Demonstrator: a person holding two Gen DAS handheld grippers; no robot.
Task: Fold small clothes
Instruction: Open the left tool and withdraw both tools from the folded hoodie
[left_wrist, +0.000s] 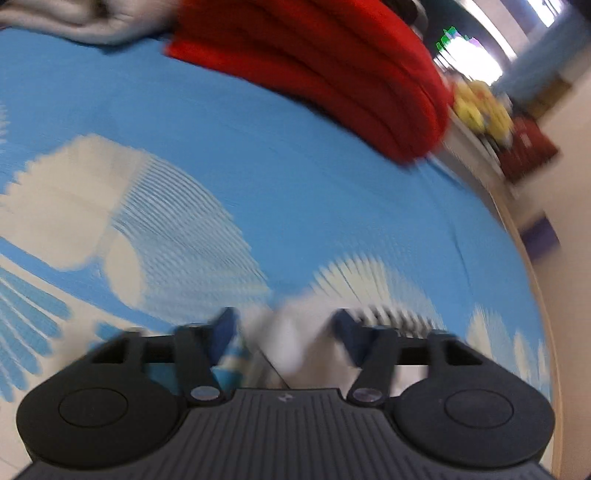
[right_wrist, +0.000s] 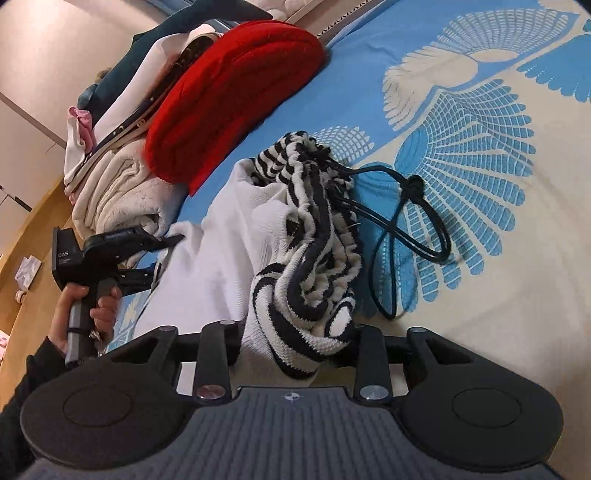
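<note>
A small white garment with a black-and-white striped waistband (right_wrist: 306, 236) and a black drawstring (right_wrist: 410, 206) lies bunched on the blue and cream bed cover (right_wrist: 480, 258). My right gripper (right_wrist: 295, 350) is close over its near end, with striped cloth between the fingers. My left gripper (right_wrist: 162, 243) shows at the left of the right wrist view, at the white cloth's far edge. In the blurred left wrist view, white cloth (left_wrist: 284, 332) sits between the left gripper's (left_wrist: 284, 325) fingers.
A folded red knit (right_wrist: 229, 99) lies on a pile of cream, white and dark clothes (right_wrist: 122, 173) at the bed's far side; the red knit (left_wrist: 332, 62) also shows in the left wrist view. A wooden floor (right_wrist: 33, 221) lies past the bed edge.
</note>
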